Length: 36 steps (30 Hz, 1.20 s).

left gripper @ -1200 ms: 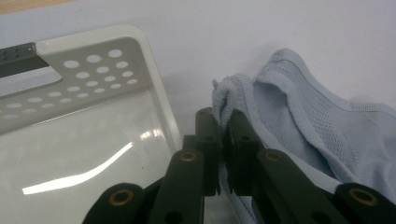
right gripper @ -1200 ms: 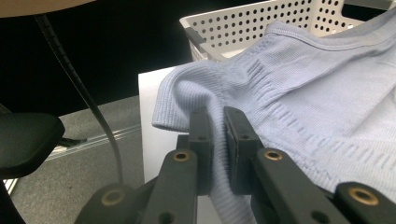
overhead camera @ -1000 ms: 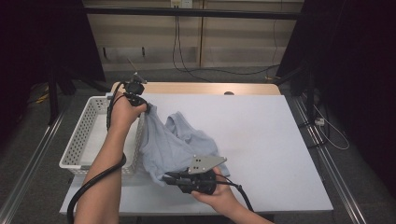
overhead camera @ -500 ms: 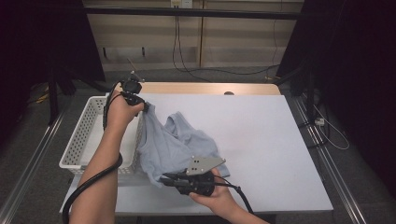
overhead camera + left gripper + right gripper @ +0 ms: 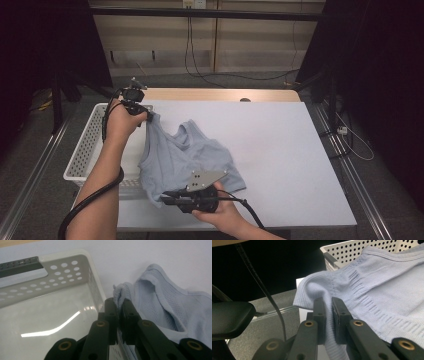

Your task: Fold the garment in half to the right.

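The left gripper (image 5: 142,111) is clamped on a shoulder strap of the light blue tank top (image 5: 187,160), the bunched strap pinched between its black jaws in the left gripper view (image 5: 119,293). It holds that corner lifted at about ten o'clock on the table, right over the rim of the white perforated basket (image 5: 87,150), most likely so the cloth clears the basket wall. The right gripper (image 5: 167,197) is clamped too, its jaws squeezing the ribbed hem of the garment at about seven o'clock, near the table's front edge; the right gripper view shows the knit folded over the jaw tips (image 5: 329,293). Holding two opposite ends this way seems meant to stretch the top flat for spreading or folding. The tank top itself lies mostly on the white table (image 5: 280,150), left of centre, its left side draped over the basket's edge. The basket sits at nine o'clock, touching the garment, its glossy floor bare in the left gripper view (image 5: 50,322).
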Each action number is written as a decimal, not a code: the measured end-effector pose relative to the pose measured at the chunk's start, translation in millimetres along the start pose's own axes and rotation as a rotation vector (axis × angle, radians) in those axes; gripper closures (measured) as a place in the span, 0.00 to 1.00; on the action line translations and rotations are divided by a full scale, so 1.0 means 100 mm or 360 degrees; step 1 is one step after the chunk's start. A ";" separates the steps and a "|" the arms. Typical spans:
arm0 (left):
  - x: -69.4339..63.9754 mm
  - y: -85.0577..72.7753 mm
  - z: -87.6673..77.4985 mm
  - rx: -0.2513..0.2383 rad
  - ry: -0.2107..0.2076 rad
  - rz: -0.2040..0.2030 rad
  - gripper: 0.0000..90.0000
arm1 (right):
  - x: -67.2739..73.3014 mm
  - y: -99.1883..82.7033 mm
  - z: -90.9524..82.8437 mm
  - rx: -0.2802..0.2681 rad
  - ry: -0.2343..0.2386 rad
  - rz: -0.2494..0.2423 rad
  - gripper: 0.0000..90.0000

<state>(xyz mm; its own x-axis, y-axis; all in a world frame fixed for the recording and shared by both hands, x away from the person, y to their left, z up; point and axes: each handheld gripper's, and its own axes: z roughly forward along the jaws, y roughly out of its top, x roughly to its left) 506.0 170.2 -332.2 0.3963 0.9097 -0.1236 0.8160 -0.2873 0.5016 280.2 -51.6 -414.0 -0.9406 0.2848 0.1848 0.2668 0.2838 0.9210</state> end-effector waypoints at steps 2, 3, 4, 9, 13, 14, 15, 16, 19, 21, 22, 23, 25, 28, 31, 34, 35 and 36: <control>0.01 -0.01 -0.01 0.0000 0.0005 0.0000 0.95 | 0.00 0.01 0.01 -0.0001 0.0009 0.0008 0.93; 0.02 -0.01 -0.01 -0.0003 0.0002 -0.0009 0.95 | 0.00 0.01 0.01 -0.0002 0.0012 0.0007 0.93; 0.02 -0.02 -0.01 0.0002 0.0002 -0.0001 0.94 | 0.00 0.01 0.02 -0.0001 0.0013 0.0004 0.93; 0.00 -0.02 0.01 -0.0001 -0.0001 0.0002 0.94 | 0.00 0.01 0.01 0.0005 0.0013 -0.0006 0.93; -0.01 -0.01 0.02 -0.0004 -0.0001 0.0000 0.94 | 0.00 0.02 -0.02 -0.0012 0.0006 -0.0001 0.93; -0.01 -0.01 0.02 -0.0003 0.0000 -0.0001 0.94 | 0.00 0.01 -0.03 -0.0014 0.0007 -0.0001 0.93; -0.01 -0.01 0.03 -0.0002 0.0002 0.0003 0.94 | 0.00 0.01 -0.04 -0.0012 0.0004 0.0000 0.93; -0.02 -0.01 0.03 0.0001 0.0001 0.0003 0.94 | -0.01 0.01 -0.05 -0.0014 0.0002 -0.0001 0.93; -0.02 0.00 0.04 -0.0011 0.0000 -0.0006 0.93 | -0.02 0.01 -0.08 -0.0025 -0.0002 0.0018 0.93; -0.02 0.00 0.03 -0.0016 0.0004 0.0000 0.93 | -0.02 0.01 -0.11 -0.0033 -0.0009 0.0019 0.93; -0.03 0.01 0.03 -0.0024 0.0004 0.0000 0.93 | -0.03 0.02 -0.13 -0.0042 -0.0013 0.0021 0.93; -0.04 0.01 0.03 -0.0032 0.0007 0.0000 0.93 | -0.03 0.02 -0.14 -0.0051 -0.0017 0.0024 0.93; -0.05 0.03 0.04 -0.0032 0.0011 0.0007 0.93 | -0.04 0.03 -0.17 -0.0064 -0.0030 0.0028 0.93; -0.08 0.06 0.06 -0.0040 0.0009 0.0013 0.93 | -0.05 0.02 -0.19 -0.0066 -0.0041 0.0034 0.93; -0.13 0.09 0.10 -0.0049 0.0013 0.0026 0.93 | -0.07 0.01 -0.22 -0.0074 -0.0060 0.0044 0.93; -0.16 0.12 0.13 -0.0058 0.0016 0.0034 0.93 | -0.08 0.01 -0.26 -0.0085 -0.0075 0.0071 0.93; -0.18 0.13 0.15 -0.0056 0.0011 0.0031 0.93 | -0.08 0.00 -0.26 -0.0089 -0.0075 0.0085 0.93; -0.18 0.14 0.16 -0.0057 0.0010 0.0037 0.92 | -0.08 0.00 -0.27 -0.0091 -0.0079 0.0086 0.93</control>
<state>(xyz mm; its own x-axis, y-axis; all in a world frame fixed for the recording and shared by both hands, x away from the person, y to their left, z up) 517.0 144.8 -337.0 0.4123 0.9048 -0.1061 0.7908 -0.2977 0.5348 282.3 -79.0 -405.9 -0.9133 0.3436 0.2189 0.3031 0.2143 0.9285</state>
